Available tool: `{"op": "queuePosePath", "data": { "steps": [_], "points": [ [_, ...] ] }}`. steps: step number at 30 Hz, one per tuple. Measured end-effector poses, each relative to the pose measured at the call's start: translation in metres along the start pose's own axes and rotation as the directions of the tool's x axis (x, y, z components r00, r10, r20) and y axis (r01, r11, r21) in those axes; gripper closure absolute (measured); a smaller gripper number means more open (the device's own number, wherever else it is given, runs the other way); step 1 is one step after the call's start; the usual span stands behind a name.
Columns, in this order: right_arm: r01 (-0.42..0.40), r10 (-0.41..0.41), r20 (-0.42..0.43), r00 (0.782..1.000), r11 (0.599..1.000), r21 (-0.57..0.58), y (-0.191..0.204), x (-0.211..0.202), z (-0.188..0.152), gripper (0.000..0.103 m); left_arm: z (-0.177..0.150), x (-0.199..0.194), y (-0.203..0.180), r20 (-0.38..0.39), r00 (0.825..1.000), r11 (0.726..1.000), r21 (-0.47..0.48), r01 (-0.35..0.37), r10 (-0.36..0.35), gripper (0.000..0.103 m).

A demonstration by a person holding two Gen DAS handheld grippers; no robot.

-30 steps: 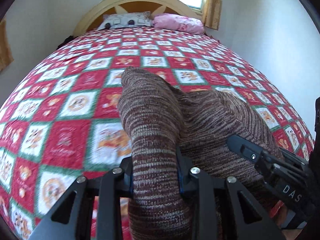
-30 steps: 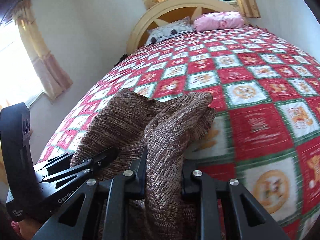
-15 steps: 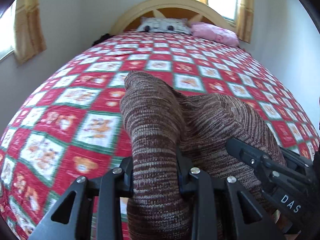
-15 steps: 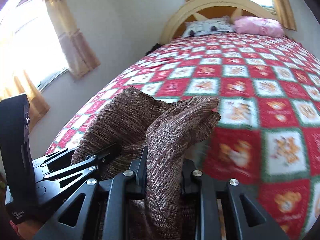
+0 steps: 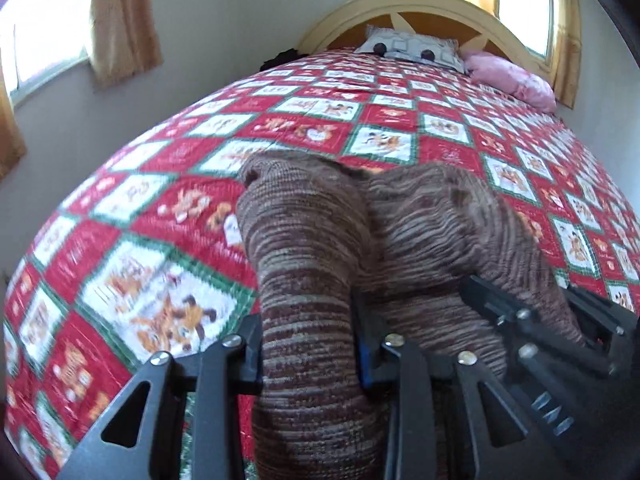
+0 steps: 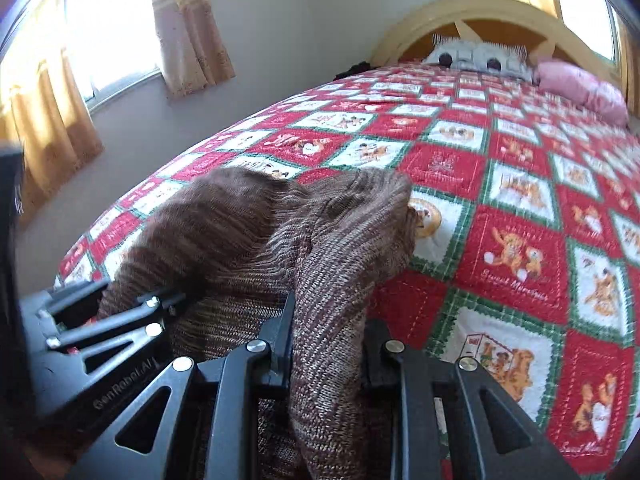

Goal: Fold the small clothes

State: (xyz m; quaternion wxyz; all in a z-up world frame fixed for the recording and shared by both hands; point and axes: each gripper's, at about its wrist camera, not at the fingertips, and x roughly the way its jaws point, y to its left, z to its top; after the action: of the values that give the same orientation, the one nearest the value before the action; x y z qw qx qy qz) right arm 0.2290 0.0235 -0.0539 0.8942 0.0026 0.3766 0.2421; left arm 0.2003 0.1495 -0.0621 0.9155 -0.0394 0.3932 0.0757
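Note:
A brown striped knit garment (image 5: 432, 232) hangs between both grippers above the near end of the bed. My left gripper (image 5: 308, 344) is shut on a bunched fold of it, which drapes forward over the fingers. My right gripper (image 6: 328, 340) is shut on another fold of the same garment (image 6: 248, 232). The right gripper shows in the left wrist view (image 5: 532, 336) at lower right, close beside the left one. The left gripper shows in the right wrist view (image 6: 116, 320) at lower left.
The bed carries a red, white and green patchwork quilt (image 5: 320, 120), also in the right wrist view (image 6: 512, 200). A patterned pillow (image 5: 412, 46) and a pink pillow (image 5: 512, 80) lie by the yellow headboard (image 5: 432, 4). Curtained windows and a wall stand to the left.
Both grippers have swung to the left with the garment held between them; more of the left wall and windows shows. The grips have not changed.

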Motion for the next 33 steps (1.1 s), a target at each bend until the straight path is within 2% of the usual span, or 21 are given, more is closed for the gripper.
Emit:
{"op": "queuePosePath", "data": {
  "steps": [3,6,9,11,13,15,17,18,19,20,21,23,24,25,27,31,33],
  "points": [
    [0.003,-0.003,-0.025,1.000,1.000,0.018,-0.004,0.003,-0.001,0.078,0.001,0.000,0.001,-0.007,1.000,1.000,-0.016,0.009,-0.009,0.062],
    [0.001,0.000,-0.040,0.999,1.000,0.029,-0.006,0.004,-0.003,0.075,0.001,0.001,0.010,-0.028,0.999,0.998,-0.062,0.031,-0.033,0.053],
    [-0.014,0.017,-0.059,0.998,0.998,0.057,-0.010,0.003,-0.004,0.062,-0.004,-0.003,0.026,-0.059,0.994,0.986,-0.143,0.088,-0.097,0.045],
    [-0.012,0.017,-0.064,0.998,0.997,0.071,-0.012,-0.007,-0.009,0.061,-0.008,-0.012,0.034,-0.061,0.990,0.981,-0.152,0.120,-0.130,0.042],
    [0.009,-0.007,-0.018,1.000,0.997,0.077,-0.014,-0.028,-0.018,0.061,-0.016,-0.026,0.046,-0.053,0.985,0.973,-0.175,0.151,-0.163,0.032],
    [0.047,-0.050,0.046,0.998,0.996,0.072,-0.012,-0.055,-0.029,0.061,-0.024,-0.037,0.056,-0.049,0.975,0.954,-0.220,0.202,-0.218,0.032],
    [0.082,-0.087,0.081,0.993,0.995,0.061,-0.008,-0.075,-0.040,0.061,-0.030,-0.046,0.061,-0.046,0.970,0.945,-0.240,0.222,-0.239,0.032],
    [0.094,-0.099,0.088,0.991,0.994,0.053,-0.005,-0.082,-0.045,0.061,-0.032,-0.050,0.062,-0.044,0.971,0.946,-0.239,0.218,-0.235,0.032],
    [0.087,-0.090,0.093,0.992,0.995,0.042,0.000,-0.089,-0.050,0.067,-0.036,-0.054,0.062,-0.044,0.973,0.949,-0.235,0.209,-0.225,0.032],
    [0.070,-0.072,0.092,0.993,0.997,0.027,0.005,-0.092,-0.054,0.078,-0.039,-0.056,0.060,-0.047,0.975,0.951,-0.232,0.202,-0.219,0.032],
    [0.059,-0.059,0.084,0.995,0.998,0.005,0.012,-0.095,-0.059,0.080,-0.043,-0.056,0.057,-0.055,0.975,0.954,-0.227,0.196,-0.214,0.032],
    [0.033,-0.031,0.068,0.997,0.999,-0.031,0.025,-0.095,-0.067,0.080,-0.048,-0.050,0.051,-0.076,0.979,0.962,-0.214,0.168,-0.188,0.032],
    [0.025,-0.022,0.055,0.998,0.999,-0.039,0.028,-0.092,-0.069,0.080,-0.053,-0.044,0.048,-0.099,0.983,0.970,-0.208,0.130,-0.153,0.031],
    [0.030,-0.029,0.032,0.999,0.998,-0.047,0.031,-0.086,-0.073,0.080,-0.057,-0.041,0.047,-0.114,0.984,0.972,-0.208,0.109,-0.135,0.029],
    [0.062,-0.063,-0.015,0.998,0.997,-0.054,0.031,-0.072,-0.079,0.079,-0.060,-0.042,0.042,-0.090,0.991,0.979,-0.186,0.082,-0.100,0.029],
    [0.085,-0.086,-0.015,0.996,0.994,-0.062,0.032,-0.071,-0.081,0.079,-0.060,-0.043,0.037,-0.089,0.995,0.990,-0.136,0.027,-0.039,0.023],
    [0.110,-0.111,-0.017,0.994,0.992,-0.063,0.031,-0.073,-0.083,0.079,-0.061,-0.044,0.041,-0.101,0.994,0.988,-0.149,0.032,-0.047,0.023]
  ]
}}
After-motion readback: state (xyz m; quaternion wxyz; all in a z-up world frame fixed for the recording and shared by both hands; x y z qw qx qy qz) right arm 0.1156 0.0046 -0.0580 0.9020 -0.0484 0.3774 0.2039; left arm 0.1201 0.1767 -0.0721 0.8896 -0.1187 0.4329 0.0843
